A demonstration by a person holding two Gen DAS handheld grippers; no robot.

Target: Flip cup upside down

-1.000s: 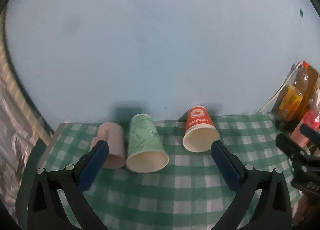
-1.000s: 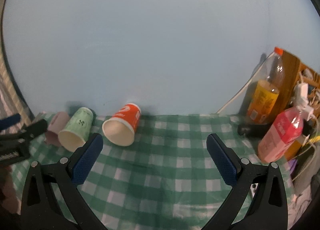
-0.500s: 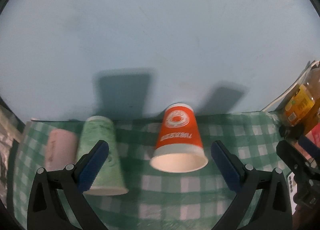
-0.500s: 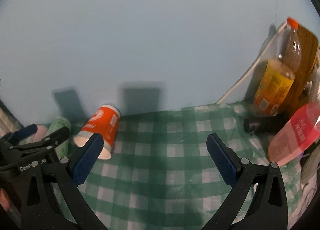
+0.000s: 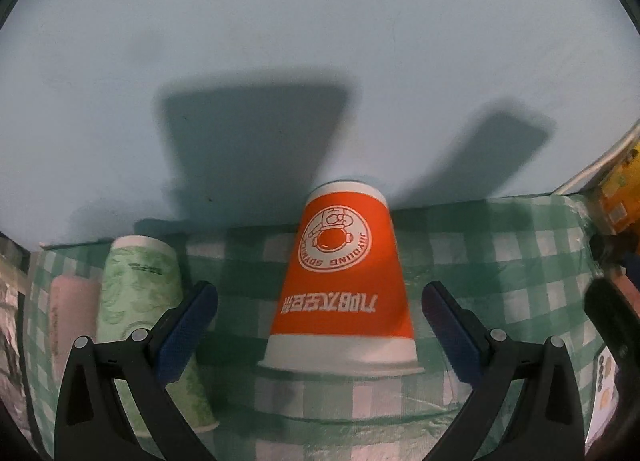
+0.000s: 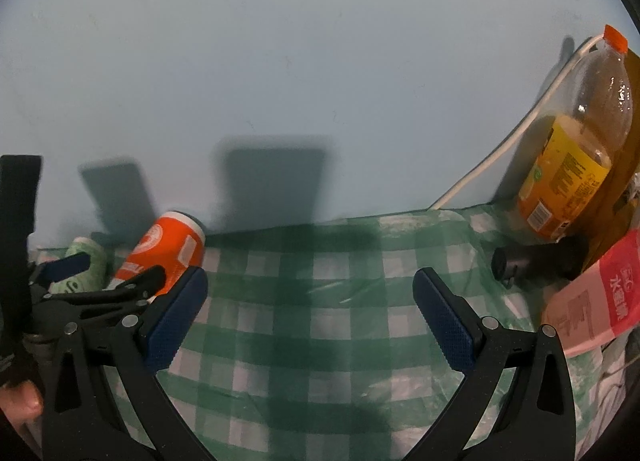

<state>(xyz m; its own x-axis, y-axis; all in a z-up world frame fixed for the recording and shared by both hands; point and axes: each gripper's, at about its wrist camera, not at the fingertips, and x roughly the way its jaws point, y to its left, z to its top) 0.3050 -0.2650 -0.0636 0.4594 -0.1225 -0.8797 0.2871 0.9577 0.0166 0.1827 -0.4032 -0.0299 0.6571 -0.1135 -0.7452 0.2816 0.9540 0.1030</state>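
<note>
An orange paper cup [image 5: 342,285] lies on its side on the green checked cloth [image 5: 500,261], base toward the wall, mouth toward me. My left gripper [image 5: 320,321] is open, its blue pads on either side of the cup's mouth end, not touching it. The cup also shows in the right wrist view [image 6: 164,253], at the left, with the left gripper [image 6: 100,273] around it. A green cup [image 5: 140,301] and a pink cup [image 5: 68,313] lie on their sides to the left. My right gripper [image 6: 310,313] is open and empty over the cloth.
A pale blue wall [image 5: 320,61] stands close behind the cups. At the right stand an orange-drink bottle [image 6: 576,153], a pink bottle [image 6: 596,301], a black cylinder [image 6: 536,261] and a white cable [image 6: 520,133].
My left gripper has moved forward and right, from facing all three cups to straddling the orange cup. My right gripper has moved forward toward the wall. The cups have not moved.
</note>
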